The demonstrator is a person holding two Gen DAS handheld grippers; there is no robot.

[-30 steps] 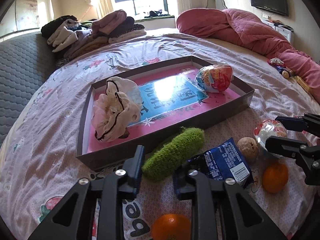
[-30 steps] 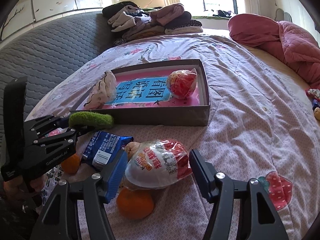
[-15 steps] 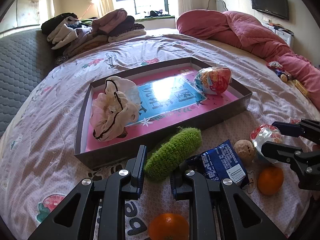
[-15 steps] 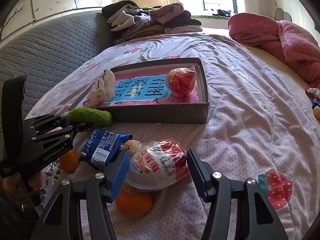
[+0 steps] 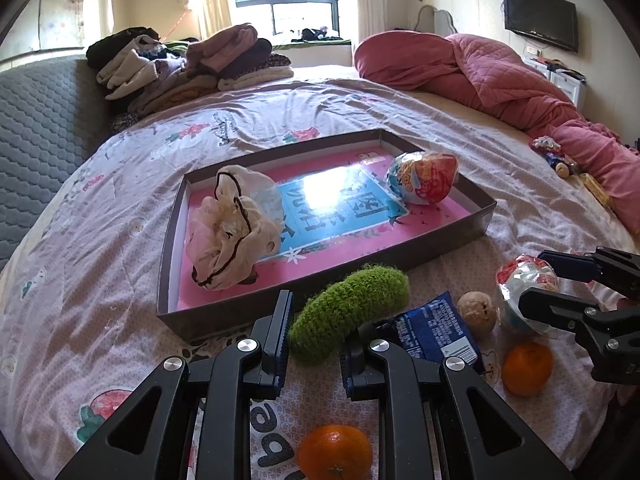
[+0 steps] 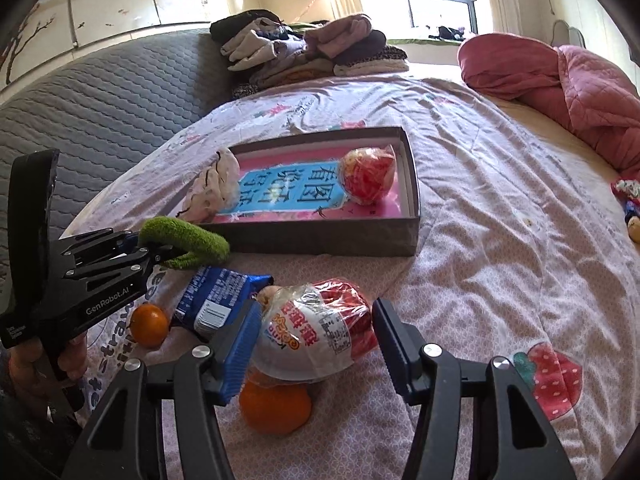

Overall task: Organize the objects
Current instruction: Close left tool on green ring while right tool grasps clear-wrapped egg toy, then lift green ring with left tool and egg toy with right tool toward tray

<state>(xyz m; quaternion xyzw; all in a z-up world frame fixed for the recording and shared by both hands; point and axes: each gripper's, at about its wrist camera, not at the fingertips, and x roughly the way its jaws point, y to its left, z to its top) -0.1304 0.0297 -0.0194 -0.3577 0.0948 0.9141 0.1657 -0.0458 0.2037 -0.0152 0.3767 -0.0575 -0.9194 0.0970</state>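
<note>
A green knitted roll (image 5: 348,312) lies just before the shallow grey box (image 5: 440,248), and my left gripper (image 5: 320,332) is shut on its near end. In the right wrist view the green roll (image 6: 188,240) bends upward from the left gripper (image 6: 156,252). My right gripper (image 6: 316,320) is shut on a wrapped red-and-white toy egg (image 6: 316,328), with a pad against each side. The egg sits over an orange (image 6: 276,404). Inside the box (image 6: 320,236) lie a second toy egg (image 6: 368,176) and a cream ruffled cloth (image 5: 232,232).
A blue snack packet (image 5: 432,328), a small brown ball (image 5: 476,312) and two oranges (image 5: 336,456) (image 5: 528,368) lie on the bedsheet between the grippers. Folded clothes (image 5: 192,64) are piled at the far end. A red quilt (image 5: 500,76) lies at the right.
The right jaws have narrowed onto the toy egg. The left gripper has pinched the green roll, whose near end now curls up off the sheet.
</note>
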